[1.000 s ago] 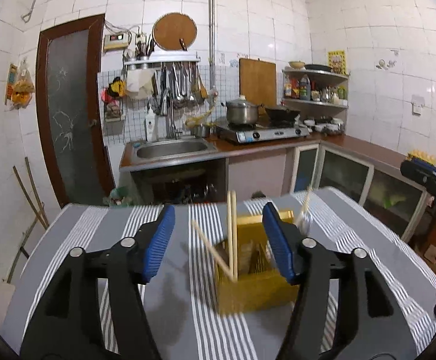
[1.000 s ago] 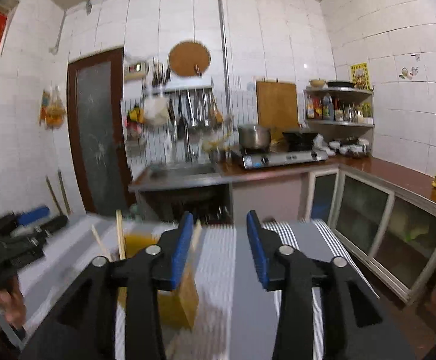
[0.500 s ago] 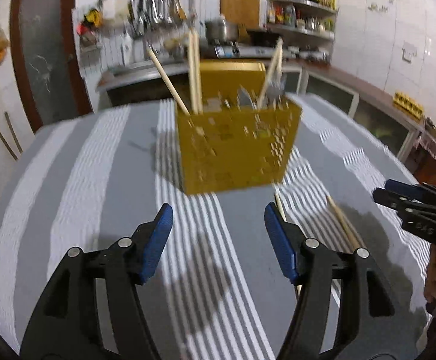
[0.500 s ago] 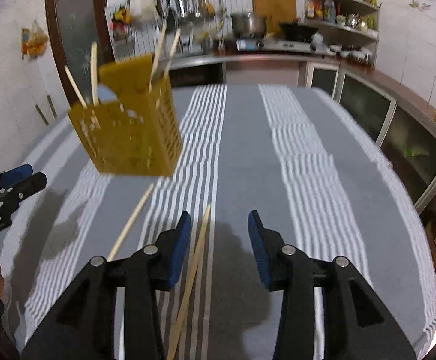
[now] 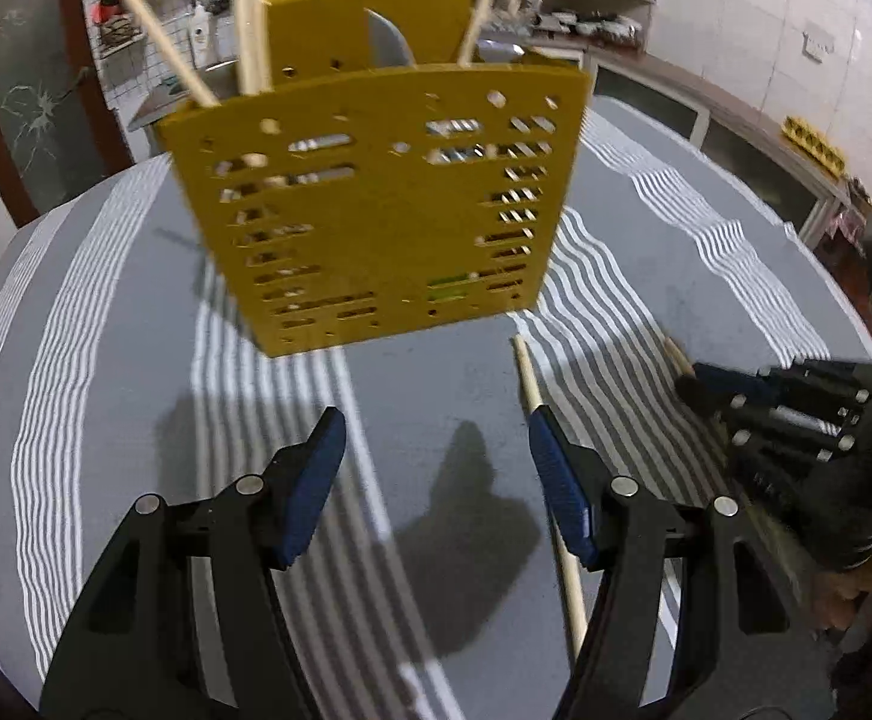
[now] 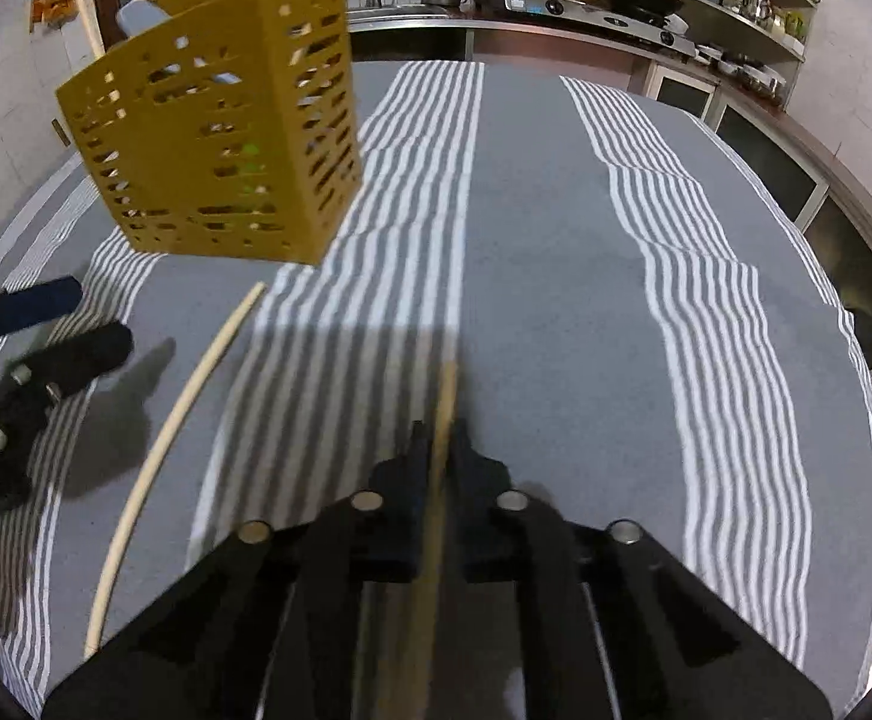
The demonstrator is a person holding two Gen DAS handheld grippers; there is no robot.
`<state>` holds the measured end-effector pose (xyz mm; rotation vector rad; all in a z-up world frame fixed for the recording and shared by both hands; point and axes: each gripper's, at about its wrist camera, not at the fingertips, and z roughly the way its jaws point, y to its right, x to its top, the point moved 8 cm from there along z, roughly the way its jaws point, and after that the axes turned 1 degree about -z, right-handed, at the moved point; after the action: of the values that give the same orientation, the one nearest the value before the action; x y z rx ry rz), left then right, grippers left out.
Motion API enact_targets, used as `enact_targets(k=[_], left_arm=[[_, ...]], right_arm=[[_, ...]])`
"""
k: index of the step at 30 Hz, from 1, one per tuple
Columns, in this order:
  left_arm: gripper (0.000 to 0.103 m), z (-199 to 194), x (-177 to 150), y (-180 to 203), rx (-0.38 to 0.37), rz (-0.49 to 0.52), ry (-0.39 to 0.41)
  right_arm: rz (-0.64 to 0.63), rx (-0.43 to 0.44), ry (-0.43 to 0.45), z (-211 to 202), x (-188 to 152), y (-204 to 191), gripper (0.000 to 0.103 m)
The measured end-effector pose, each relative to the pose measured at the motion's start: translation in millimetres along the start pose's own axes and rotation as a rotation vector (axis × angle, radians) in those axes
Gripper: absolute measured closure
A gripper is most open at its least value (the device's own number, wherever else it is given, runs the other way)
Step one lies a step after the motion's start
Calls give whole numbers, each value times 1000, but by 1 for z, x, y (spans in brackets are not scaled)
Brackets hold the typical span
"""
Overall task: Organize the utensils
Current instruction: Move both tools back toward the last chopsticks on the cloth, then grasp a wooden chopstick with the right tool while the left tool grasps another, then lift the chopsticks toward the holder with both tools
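My right gripper clenched on chopstick, long axis 6-to-12. Yellow holder lies at 10 o'clock, upright on striped cloth. My left gripper released, empty; 2nd chopstick beside its right finger, nearer left.

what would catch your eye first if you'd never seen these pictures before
The yellow utensil holder stands out most: it sits upright on the grey striped tablecloth, full of holes, with chopsticks and other utensils poking out of its top. Next is the right tool, shut on one chopstick, in front of the holder. A second chopstick lies loose on the cloth beside it, with the open left tool just above it.
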<state>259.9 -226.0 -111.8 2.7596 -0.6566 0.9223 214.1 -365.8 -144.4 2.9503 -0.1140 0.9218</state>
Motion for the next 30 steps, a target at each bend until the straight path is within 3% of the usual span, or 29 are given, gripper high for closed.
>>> enact_targets(k=[9,13,15,16,17,18,19,24,30], left_arm=[[40,29,10,35,5,68,-61],[42,54,1,50,-10,101,-162],[43,58,5,51,-4,101,-160],[51,59,6,53,-10,92,-161],[68,59,8,54,-13,86,-157],[78,60,10,54,-8,82,-153],[98,60,13,53,14,81,-151],[99,59,20,49,-19,30,-144],[99,28,37,42,-68,-13,-45]], right_arm=[[34,-31,-4,5,13,37,97],[42,-25,-2,8,16,40,97],[44,-22,-3,10,17,41,97],[45,-22,-2,10,17,40,97],[46,-22,0,11,18,41,97],[46,-21,1,11,18,41,97],[50,-19,2,12,19,41,97],[70,8,22,7,21,41,97],[86,51,113,-22,32,38,97]])
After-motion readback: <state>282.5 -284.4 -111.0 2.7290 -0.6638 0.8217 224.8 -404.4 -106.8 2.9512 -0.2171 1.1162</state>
